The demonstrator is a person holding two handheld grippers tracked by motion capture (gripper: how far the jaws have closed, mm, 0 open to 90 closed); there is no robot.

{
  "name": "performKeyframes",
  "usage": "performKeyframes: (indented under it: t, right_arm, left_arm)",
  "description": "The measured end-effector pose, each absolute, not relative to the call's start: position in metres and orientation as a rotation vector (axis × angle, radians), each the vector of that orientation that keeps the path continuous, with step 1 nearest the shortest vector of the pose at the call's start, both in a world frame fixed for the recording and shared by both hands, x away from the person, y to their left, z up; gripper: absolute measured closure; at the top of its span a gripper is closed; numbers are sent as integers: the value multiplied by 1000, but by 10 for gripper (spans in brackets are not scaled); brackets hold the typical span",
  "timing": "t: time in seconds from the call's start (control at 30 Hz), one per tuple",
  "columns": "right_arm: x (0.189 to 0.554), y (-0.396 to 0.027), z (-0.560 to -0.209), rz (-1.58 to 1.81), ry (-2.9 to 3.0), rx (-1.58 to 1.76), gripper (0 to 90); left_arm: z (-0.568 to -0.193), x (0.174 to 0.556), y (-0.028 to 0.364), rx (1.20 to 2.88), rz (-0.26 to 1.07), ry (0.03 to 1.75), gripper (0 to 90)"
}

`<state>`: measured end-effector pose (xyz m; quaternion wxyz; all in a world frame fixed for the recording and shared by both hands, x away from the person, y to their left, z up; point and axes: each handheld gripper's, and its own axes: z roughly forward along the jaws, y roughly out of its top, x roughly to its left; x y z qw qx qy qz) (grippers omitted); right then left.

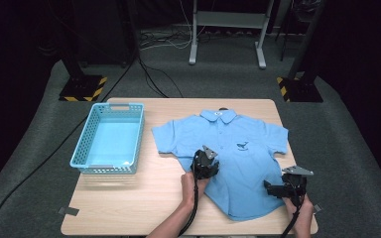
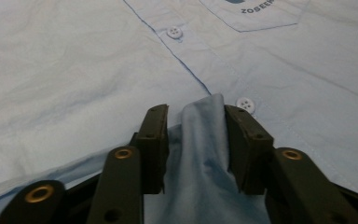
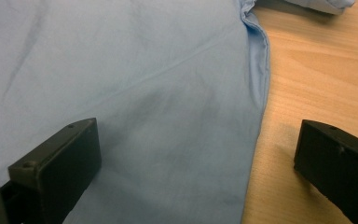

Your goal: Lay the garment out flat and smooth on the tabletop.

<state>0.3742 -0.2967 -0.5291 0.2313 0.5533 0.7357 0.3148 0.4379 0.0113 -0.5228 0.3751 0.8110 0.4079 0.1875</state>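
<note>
A: Item 1 — shirt [image 1: 238, 163], light blue polo, short slv. Loc?

B: Flat on bench [image 1: 144, 198], face up, collar to the far edge, hem twd the person. Centre-right of the top. Buttons and chest logo visible.

A: Item 2 — basket [image 1: 90, 134]?

B: Blue plastic, on bench left of shirt, well apart from it. Nothing in it that I can see.

A: Left gripper [image 1: 206, 166] status?

B: Over shirt's left side edge, approx mid-body. Left gripper view: a pinch of cloth [image 2: 200, 154] stands up betw. the jaws, near the button placket. Jaws look closed on that fold, though a sliver of gap shows on each side, so hold may be loose.

A: Right gripper [image 1: 278, 189]?

B: At shirt's right side edge, nr hem. Jaws wide apart, holding nothing; they straddle the side seam [image 3: 261, 93], one over cloth, other over bare wood.

A: Handling notes?

B: Judgement only: thin woven cloth, light, limp, no stiffness; will drape and bunch, may slip from a shallow pinch. Not fragile. Best hold pts: seams and hem, where layers double up. Take a deep bite, both layers.
</note>
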Motion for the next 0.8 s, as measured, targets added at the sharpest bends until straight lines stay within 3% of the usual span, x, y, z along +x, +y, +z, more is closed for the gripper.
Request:
performKeyframes:
  t: [0.37,0.8]
  right_arm:
    - [375,-297,-529,866,2023,1520,0]
    - [375,-297,-529,865,2023,1520,0]
  left_arm:
    - [-519,433,19,2040,452,1030,843]
    - [-509,422,34,1995,426,1006,861]
